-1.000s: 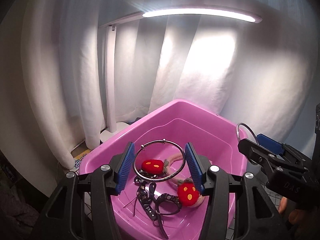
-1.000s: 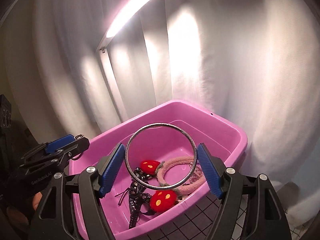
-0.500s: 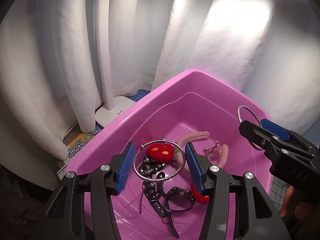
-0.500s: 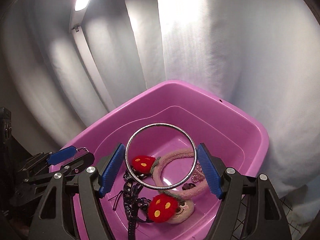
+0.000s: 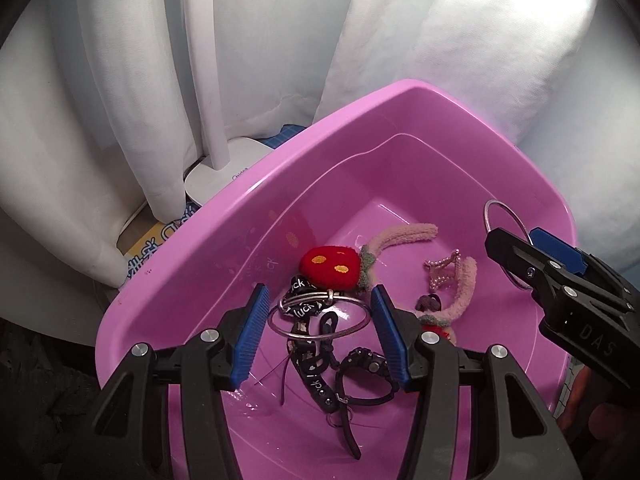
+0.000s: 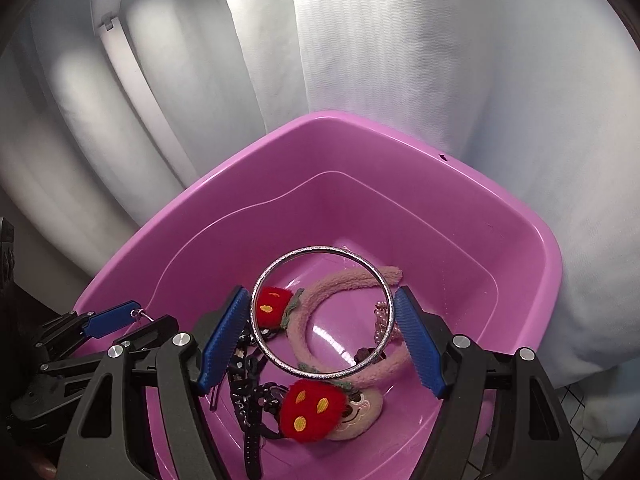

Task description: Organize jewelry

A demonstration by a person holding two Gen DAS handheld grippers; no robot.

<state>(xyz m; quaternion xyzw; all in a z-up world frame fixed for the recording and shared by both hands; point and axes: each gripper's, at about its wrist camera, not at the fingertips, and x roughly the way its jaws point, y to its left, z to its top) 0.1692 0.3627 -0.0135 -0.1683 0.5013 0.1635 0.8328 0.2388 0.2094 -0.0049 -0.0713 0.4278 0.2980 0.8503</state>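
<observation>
My left gripper (image 5: 318, 330) is shut on a thin silver bangle with a clasp (image 5: 352, 329), held flat low inside the pink tub (image 5: 224, 224). My right gripper (image 6: 322, 332) is shut on a plain silver bangle (image 6: 280, 364), held upright over the tub (image 6: 500, 208); it shows at the right of the left wrist view (image 5: 532, 264). In the tub lie a pink fuzzy headband with red mushroom ornaments (image 6: 352, 284), black straps and a watch (image 5: 360, 376), and a beaded piece (image 5: 442, 274).
A white desk lamp's base and pole (image 5: 216, 168) stand behind the tub's left side. White curtain (image 6: 400, 60) hangs all around behind. A grid-patterned mat (image 6: 576, 404) lies under the tub at the right.
Both grippers have tipped down and moved closer over the tub. The left bangle has gone from upright to lying flat, low near the straps. The right bangle stays upright in its grip.
</observation>
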